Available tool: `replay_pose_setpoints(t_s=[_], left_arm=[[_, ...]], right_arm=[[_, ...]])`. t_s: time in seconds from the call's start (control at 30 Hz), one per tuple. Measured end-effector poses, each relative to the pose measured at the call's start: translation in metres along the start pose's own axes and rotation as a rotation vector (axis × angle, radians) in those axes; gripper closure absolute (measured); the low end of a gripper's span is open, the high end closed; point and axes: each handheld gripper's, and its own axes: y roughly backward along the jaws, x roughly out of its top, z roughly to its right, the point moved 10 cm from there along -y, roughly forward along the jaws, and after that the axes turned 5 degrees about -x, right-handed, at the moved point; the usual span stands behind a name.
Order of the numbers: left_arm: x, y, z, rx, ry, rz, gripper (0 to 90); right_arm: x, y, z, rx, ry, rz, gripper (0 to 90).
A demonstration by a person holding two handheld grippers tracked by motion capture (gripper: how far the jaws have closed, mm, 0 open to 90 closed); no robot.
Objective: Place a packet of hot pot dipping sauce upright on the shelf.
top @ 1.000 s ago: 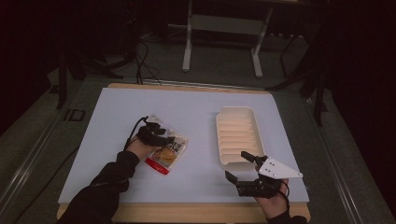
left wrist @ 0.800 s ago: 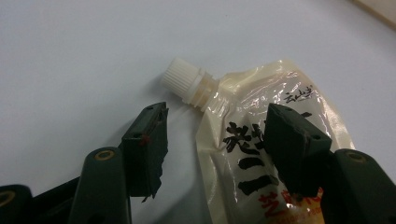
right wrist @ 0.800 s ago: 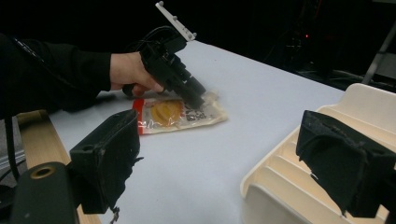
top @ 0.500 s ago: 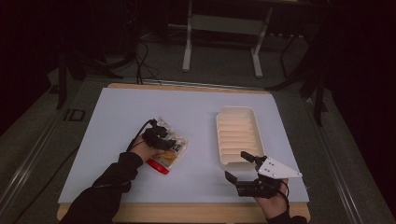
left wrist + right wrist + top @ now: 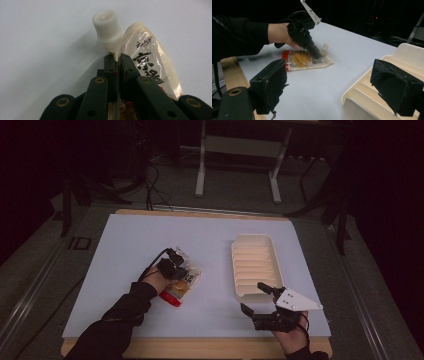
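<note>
A clear spouted pouch (image 5: 184,284) with yellow contents, black characters and a red bottom end lies flat on the white mat, left of centre. Its white screw cap (image 5: 106,23) points away from the person. My left gripper (image 5: 175,266) is shut on the pouch's top edge just below the cap, and the left gripper view has the jaws pressed together (image 5: 117,58) on that seam beside the pouch (image 5: 150,62). The right gripper view takes in the pouch (image 5: 304,60) and the left gripper (image 5: 317,55) from the side. My right gripper (image 5: 252,296) stands open by the near end of a cream ridged tray (image 5: 252,265).
The tray (image 5: 402,52) lies lengthwise right of centre, holding nothing. The white mat (image 5: 130,245) covers a wooden table whose bare edge (image 5: 200,347) runs along the front. Metal stand legs (image 5: 201,175) and cables sit on the floor beyond the table.
My left gripper has moved right over the pouch and shut on its top edge near the cap. The right gripper and the tray have stayed still.
</note>
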Motion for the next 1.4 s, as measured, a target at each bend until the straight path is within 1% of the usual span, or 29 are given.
replay_pose_setpoints(t_s=[0.03, 0.07, 0.13, 0.17, 0.23, 0.27, 0.3, 0.33, 0.37, 0.43, 0.5, 0.53, 0.6, 0.63, 0.67, 0.73, 0.8, 0.83, 0.87, 0.9, 0.93, 1.0, 1.1, 1.13, 1.2, 1.23, 1.3, 1.37, 1.4], left_arm=[[0.0, 0.001, 0.0, 0.001, 0.002, 0.002, 86.4], [0.001, 0.001, 0.001, 0.005, -0.009, 0.003, 86.8], [0.003, 0.005, 0.003, -0.006, 0.001, 0.024, 87.2], [0.004, 0.007, 0.003, -0.008, -0.002, 0.03, 87.3], [0.006, 0.012, 0.006, -0.018, -0.002, 0.058, 87.5], [0.007, 0.015, 0.007, -0.018, -0.006, 0.066, 87.6], [0.008, 0.019, 0.008, -0.028, -0.015, 0.085, 87.7], [0.008, 0.019, 0.008, -0.028, -0.015, 0.085, 87.8], [0.01, 0.024, 0.01, -0.035, -0.019, 0.107, 87.8], [0.012, 0.029, 0.013, -0.046, -0.022, 0.132, 87.9], [0.012, 0.029, 0.013, -0.046, -0.022, 0.132, 87.9], [0.014, 0.037, 0.017, -0.055, -0.034, 0.156, 87.9], [0.015, 0.042, 0.021, -0.068, -0.038, 0.172, 87.9], [0.014, 0.044, 0.022, -0.065, -0.034, 0.172, 87.9], [0.015, 0.046, 0.024, -0.075, -0.037, 0.178, 87.9], [0.015, 0.05, 0.026, -0.075, -0.044, 0.19, 88.1], [0.016, 0.055, 0.029, -0.088, -0.045, 0.208, 88.1], [0.016, 0.055, 0.029, -0.088, -0.045, 0.208, 88.2], [0.015, 0.06, 0.033, -0.091, -0.056, 0.218, 88.2], [0.016, 0.063, 0.035, -0.105, -0.053, 0.228, 88.1], [0.016, 0.066, 0.037, -0.108, -0.058, 0.236, 88.2], [0.016, 0.07, 0.041, -0.108, -0.064, 0.248, 88.2], [0.016, 0.072, 0.043, -0.113, -0.061, 0.255, 88.2], [0.016, 0.079, 0.051, -0.136, -0.077, 0.282, 88.2], [0.017, 0.083, 0.056, -0.147, -0.101, 0.31, 88.2], [0.016, 0.085, 0.058, -0.161, -0.105, 0.318, 88.2], [0.017, 0.089, 0.06, -0.165, -0.101, 0.345, 88.2], [0.017, 0.093, 0.064, -0.193, -0.103, 0.371, 88.2], [0.017, 0.095, 0.065, -0.195, -0.098, 0.388, 88.2]], right_arm=[[0.0, 0.0, 0.0, 0.0, -0.001, 0.0, 13.8], [0.0, 0.0, 0.001, -0.002, -0.001, 0.0, 13.8], [0.0, 0.0, 0.001, -0.004, -0.003, 0.002, 13.8], [0.0, 0.001, 0.002, -0.005, -0.005, 0.002, 14.1], [0.001, 0.001, 0.002, -0.006, -0.01, 0.004, 14.2], [0.001, 0.002, 0.002, -0.006, -0.011, 0.007, 15.0], [0.002, 0.002, 0.002, -0.004, -0.011, 0.01, 15.0], [0.002, 0.002, 0.002, -0.004, -0.011, 0.01, 15.0], [0.003, 0.003, 0.002, -0.004, -0.017, 0.02, 14.8], [0.004, 0.004, 0.001, 0.01, -0.02, 0.029, 13.7], [0.005, 0.004, 0.002, 0.009, -0.02, 0.033, 13.7], [0.005, 0.005, 0.001, 0.019, -0.023, 0.036, 12.8], [0.005, 0.006, 0.001, 0.024, -0.025, 0.036, 12.8], [0.005, 0.006, 0.001, 0.029, -0.023, 0.037, 12.8], [0.005, 0.007, 0.001, 0.029, -0.019, 0.041, 12.8], [0.006, 0.007, 0.001, 0.026, -0.017, 0.044, 13.1], [0.006, 0.007, 0.001, 0.022, -0.011, 0.047, 13.2], [0.006, 0.007, 0.001, 0.022, -0.011, 0.047, 13.2], [0.007, 0.007, 0.0, 0.022, -0.005, 0.059, 13.0], [0.008, 0.008, -0.001, 0.034, -0.006, 0.062, 12.4], [0.009, 0.008, -0.002, 0.039, -0.004, 0.067, 12.0], [0.01, 0.009, -0.003, 0.036, 0.02, 0.073, 11.9], [0.011, 0.009, -0.003, 0.031, 0.035, 0.078, 11.7], [0.012, 0.009, -0.002, 0.007, 0.07, 0.081, 12.2], [0.013, 0.009, 0.0, -0.014, 0.093, 0.078, 13.5], [0.015, 0.009, 0.001, -0.027, 0.104, 0.087, 13.6], [0.018, 0.012, 0.004, -0.042, 0.096, 0.099, 14.2], [0.02, 0.013, 0.006, -0.042, 0.077, 0.098, 14.3], [0.022, 0.014, 0.005, -0.034, 0.077, 0.108, 14.4]])
